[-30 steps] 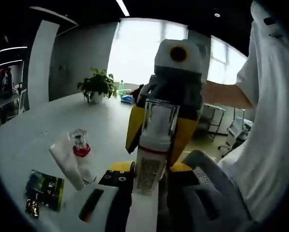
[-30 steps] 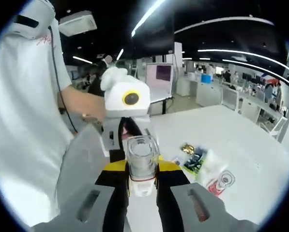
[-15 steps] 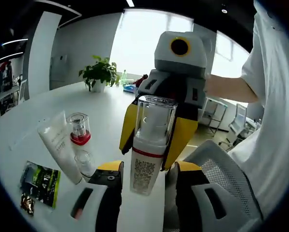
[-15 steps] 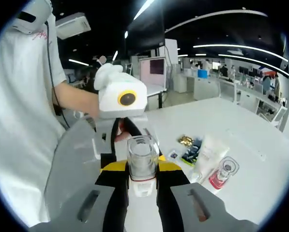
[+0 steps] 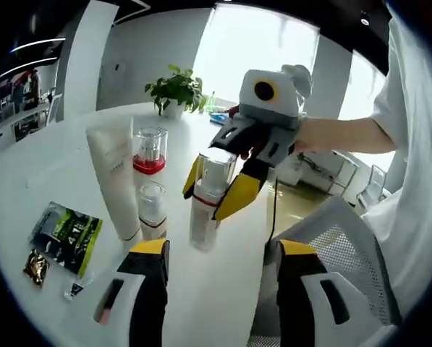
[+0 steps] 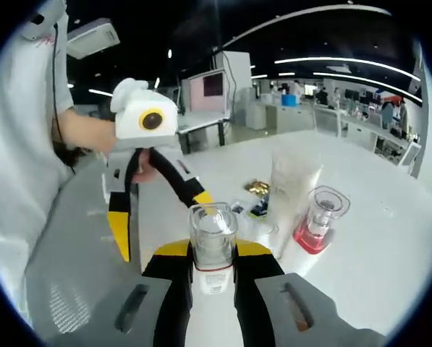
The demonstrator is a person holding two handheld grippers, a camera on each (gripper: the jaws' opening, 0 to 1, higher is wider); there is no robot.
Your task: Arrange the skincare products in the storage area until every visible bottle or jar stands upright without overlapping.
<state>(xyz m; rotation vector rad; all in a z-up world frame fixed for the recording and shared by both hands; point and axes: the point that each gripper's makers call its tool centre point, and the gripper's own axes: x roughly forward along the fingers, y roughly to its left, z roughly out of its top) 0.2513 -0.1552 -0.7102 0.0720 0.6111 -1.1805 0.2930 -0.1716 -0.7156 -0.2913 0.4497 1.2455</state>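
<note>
No text could be read. The white tube at centre left of the left gripper view bore faint grey lettering, and the pump bottle carried a block of small print, both too blurred to make out.

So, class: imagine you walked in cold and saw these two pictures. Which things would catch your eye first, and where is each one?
First, the pump bottle with a clear cap, clamped in the right gripper above the white table. Next, the left gripper, jaws spread wide, just beyond that bottle in the right gripper view. Then the cluster beside it: a tall white tube standing on its cap, a red-based jar behind and a small clear-capped bottle in front.
</note>
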